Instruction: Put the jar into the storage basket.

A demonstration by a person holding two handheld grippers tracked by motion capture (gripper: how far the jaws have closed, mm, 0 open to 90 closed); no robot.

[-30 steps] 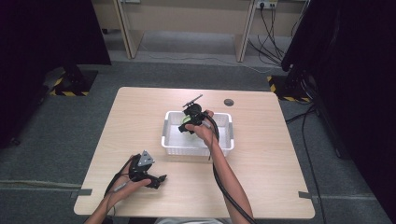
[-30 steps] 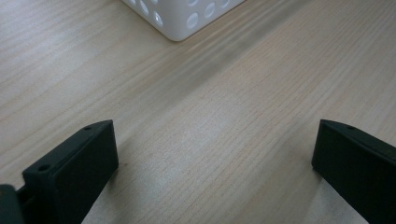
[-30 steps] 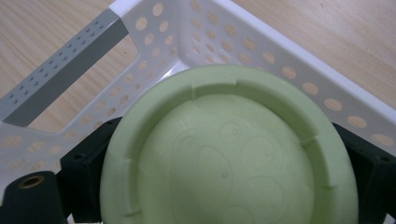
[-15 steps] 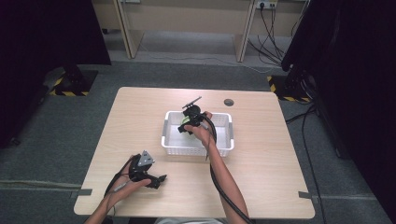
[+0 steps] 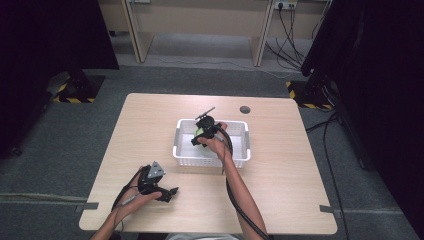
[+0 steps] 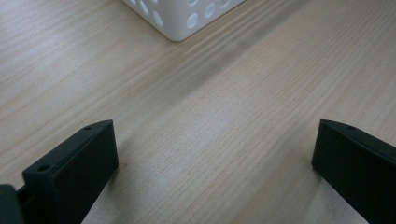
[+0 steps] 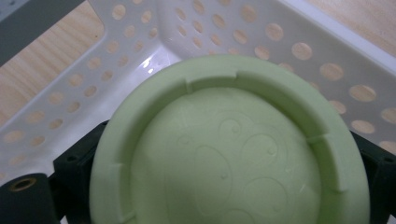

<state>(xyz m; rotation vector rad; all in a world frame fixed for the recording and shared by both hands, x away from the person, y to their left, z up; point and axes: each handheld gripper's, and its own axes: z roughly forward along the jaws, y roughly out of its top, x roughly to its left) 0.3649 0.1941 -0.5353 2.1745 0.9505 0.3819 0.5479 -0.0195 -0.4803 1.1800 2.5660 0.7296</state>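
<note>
While your left hand-held gripper (image 5: 167, 192) rests on the near left of the bench (image 5: 280, 200) with its jaws spread wide and nothing between them, leave it parked there, clear of the white perforated basket (image 5: 235, 160) farther in. Your right hand-held gripper (image 5: 200, 141) is closed on a pale green round dish (image 7: 229, 154) over the basket's far left part, one jaw at each edge. Judging by that, keep the squeeze even, hold the dish level and away from the basket wall, and only loosen once it sits on the floor.
</note>
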